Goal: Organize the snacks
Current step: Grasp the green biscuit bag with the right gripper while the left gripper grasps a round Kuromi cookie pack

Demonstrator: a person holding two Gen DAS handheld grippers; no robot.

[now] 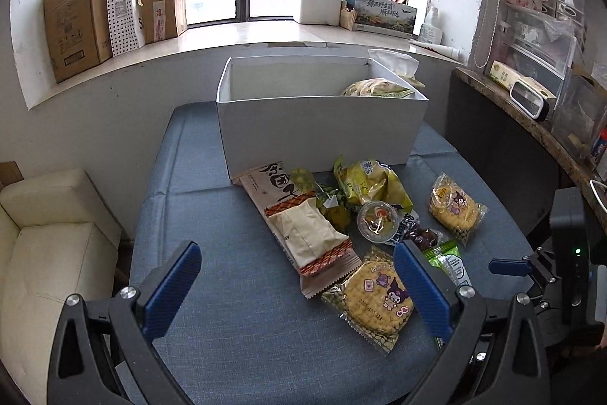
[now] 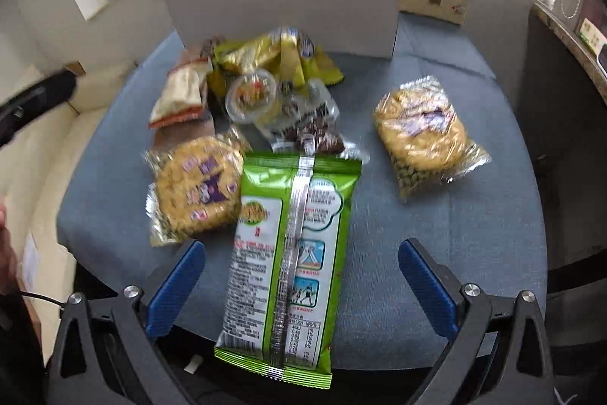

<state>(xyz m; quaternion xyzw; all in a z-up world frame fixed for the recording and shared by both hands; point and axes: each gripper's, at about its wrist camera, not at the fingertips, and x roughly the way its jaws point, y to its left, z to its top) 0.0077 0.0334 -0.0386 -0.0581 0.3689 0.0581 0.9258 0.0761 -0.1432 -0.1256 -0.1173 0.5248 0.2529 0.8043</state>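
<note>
Your right gripper (image 2: 301,276), jaws spread wide, straddles the green snack packet (image 2: 288,253) lengthwise, ready to pinch. Your left gripper (image 1: 297,285) hovers wide and empty, leaving the white box (image 1: 318,128) unobstructed.

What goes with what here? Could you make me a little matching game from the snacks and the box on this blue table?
Things:
1. green packet
2. white box
3. clear round cup
4. lone yellow cake packet

Places:
A. apart, right of the pile
B. between the right gripper's open fingers
C. at the table's far end, one snack inside
D. in the pile's middle

Pairs: 1-B, 2-C, 3-D, 4-A
</note>
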